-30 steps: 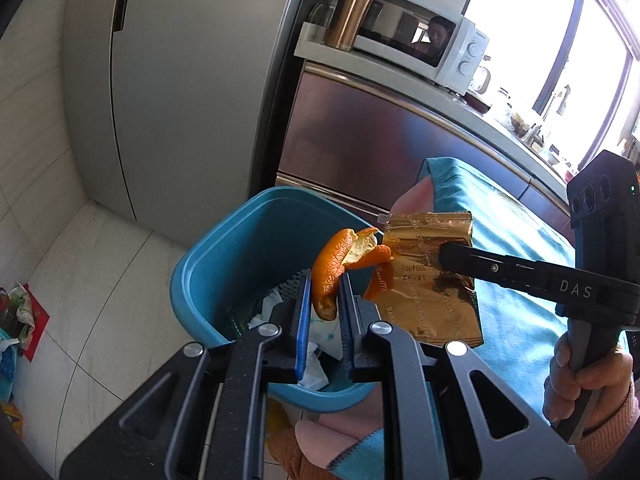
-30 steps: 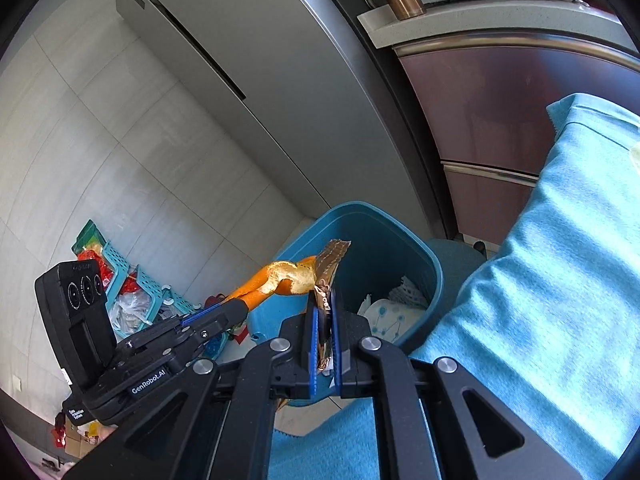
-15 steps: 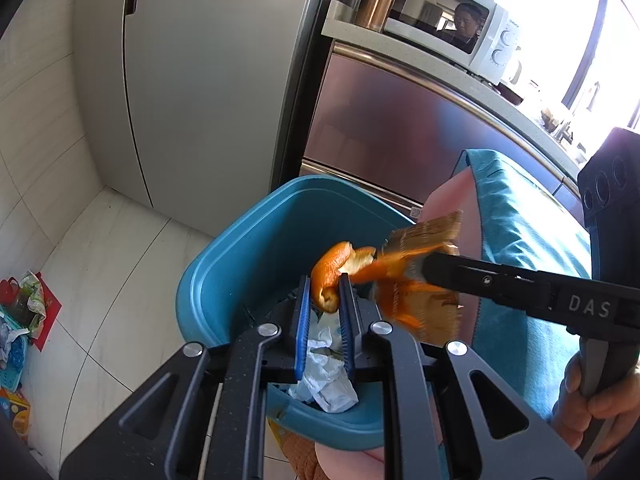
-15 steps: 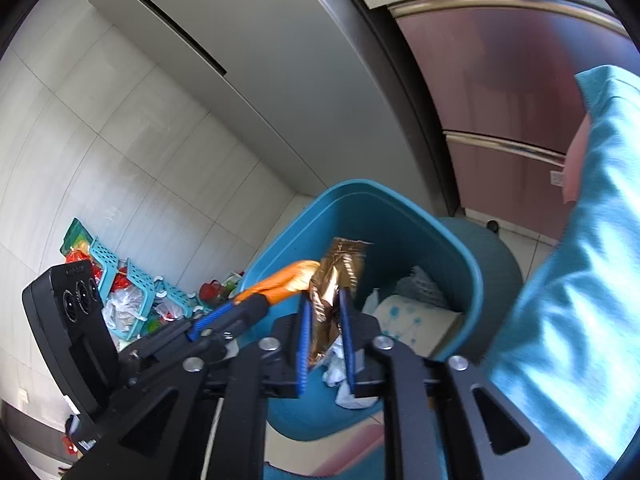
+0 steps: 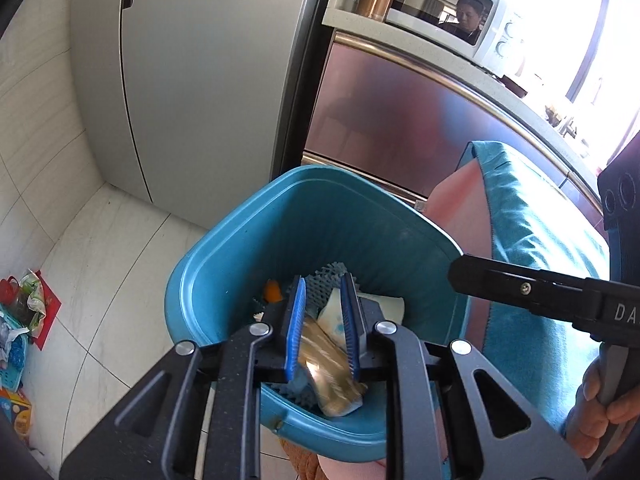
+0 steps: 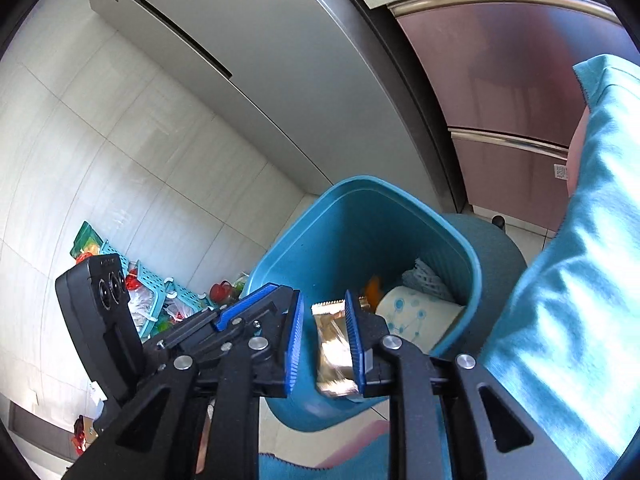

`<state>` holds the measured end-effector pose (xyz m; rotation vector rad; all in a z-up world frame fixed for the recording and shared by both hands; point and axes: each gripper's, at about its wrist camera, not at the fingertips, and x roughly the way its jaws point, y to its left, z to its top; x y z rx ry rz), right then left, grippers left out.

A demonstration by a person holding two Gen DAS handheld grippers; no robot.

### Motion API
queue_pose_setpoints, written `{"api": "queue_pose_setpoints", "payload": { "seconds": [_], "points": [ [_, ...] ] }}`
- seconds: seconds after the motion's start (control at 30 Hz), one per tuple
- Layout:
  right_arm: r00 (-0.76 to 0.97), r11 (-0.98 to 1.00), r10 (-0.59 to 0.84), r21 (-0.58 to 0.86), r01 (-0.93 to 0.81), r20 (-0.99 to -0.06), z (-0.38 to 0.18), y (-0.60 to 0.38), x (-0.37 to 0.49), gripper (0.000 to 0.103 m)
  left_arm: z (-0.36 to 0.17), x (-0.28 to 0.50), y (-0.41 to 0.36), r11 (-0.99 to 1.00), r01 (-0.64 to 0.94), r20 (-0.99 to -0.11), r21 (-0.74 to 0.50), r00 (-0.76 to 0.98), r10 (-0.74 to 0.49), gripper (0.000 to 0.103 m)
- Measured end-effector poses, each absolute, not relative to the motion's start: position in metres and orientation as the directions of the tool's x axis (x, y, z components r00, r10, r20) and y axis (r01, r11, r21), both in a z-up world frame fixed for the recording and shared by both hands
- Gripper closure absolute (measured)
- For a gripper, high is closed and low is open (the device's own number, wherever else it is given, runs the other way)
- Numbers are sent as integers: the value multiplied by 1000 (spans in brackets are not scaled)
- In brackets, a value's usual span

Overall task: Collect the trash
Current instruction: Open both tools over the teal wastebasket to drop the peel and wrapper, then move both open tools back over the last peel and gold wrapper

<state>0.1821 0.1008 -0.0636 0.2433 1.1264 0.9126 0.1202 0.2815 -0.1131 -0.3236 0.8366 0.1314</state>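
both grippers hang over the mouth of the blue trash bin [image 5: 224, 280], pointing down into it.

the left gripper [image 5: 323, 328] has its blue pads [image 5: 297, 320] set a narrow way apart and its jaws are opening. nothing is pinched between them; the gold wrapper [image 5: 328, 372] shows in the gap but lies below, blurred, inside the bin near its closest wall. the orange peel [image 5: 273, 291] sits further down in the bin, just to the left of the left pad's tip, beside a piece of blue foam netting [image 5: 326, 274] and a white paper cup with blue dots [image 5: 380, 306].

the right gripper [image 6: 322, 344] also stands a little apart. in its own view the gold wrapper [image 6: 334, 352] is between the pads, close against the right one [image 6: 354, 344] and clear of the left one; it looks blurred and i cannot tell whether it touches the pad. beyond its fingertips lie the orange peel [image 6: 374, 288], the dotted paper cup [image 6: 416, 316] and the netting [image 6: 426, 280], all on the bin's bottom.

to the right of both grippers is a teal cloth [image 6: 580, 280] draped over a surface. ahead stand a grey refrigerator [image 5: 200, 80] and a pinkish metal cabinet [image 5: 400, 120] with a microwave [image 5: 452, 20] on top. a hand [image 5: 600, 404] grips the right gripper's handle at the left view's right edge.
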Motion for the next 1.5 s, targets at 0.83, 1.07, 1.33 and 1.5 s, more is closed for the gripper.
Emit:
{"api": "queue_pose_setpoints", "payload": {
  "seconds": [0.83,1.07,1.33,1.5],
  "points": [
    [546,817,574,383,-431,-610,6,-138,88,69,-39,73,89,891,355,-568,-282,687,-453,61],
    [659,911,404,345,-225,-635,-4,-236,72,69,-45,82,-3,817,491,-599,-302,569,-563,61],
    [708,940,265,340,-38,-654,-23,-317,62,67,-51,94,-84,753,581,-638,-309,461,-617,58],
    [722,931,225,362,38,-655,-30,-349,59,61,-54,102,-115,741,599,-664,-304,424,-616,54]
  ]
}}
